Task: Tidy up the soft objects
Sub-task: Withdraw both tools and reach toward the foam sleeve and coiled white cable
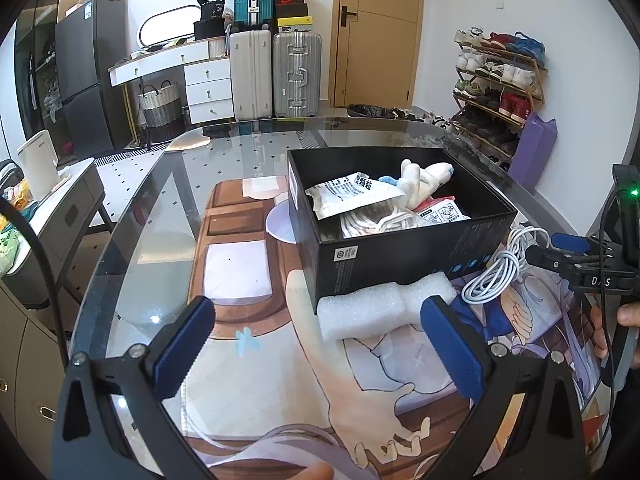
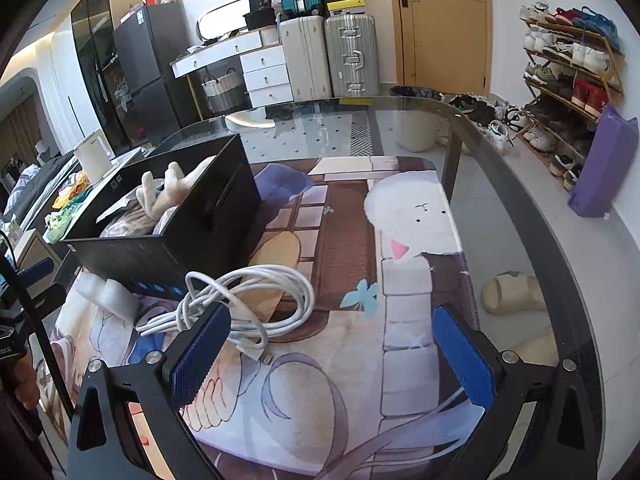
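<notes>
A black box [image 1: 404, 246] stands on a printed mat on the glass table; it holds a white plush toy [image 1: 420, 178], white packets [image 1: 352, 196] and other soft items. A white foam piece [image 1: 384, 308] lies against the box's near side, just ahead of my open, empty left gripper [image 1: 320, 344]. A coiled white cable [image 2: 248, 304] lies beside the box, just ahead of my open, empty right gripper [image 2: 332, 352]. The box [image 2: 168, 224], plush [image 2: 168, 192] and foam [image 2: 108, 296] also show in the right wrist view. The right gripper shows at the right edge of the left wrist view [image 1: 560, 252].
The glass table's curved edge [image 2: 540, 216] runs along the right. Behind are suitcases [image 1: 276, 72], a white drawer unit [image 1: 208, 84], a door [image 1: 380, 32] and a shoe rack [image 1: 500, 80]. A low side table with a white kettle [image 1: 38, 164] stands to the left.
</notes>
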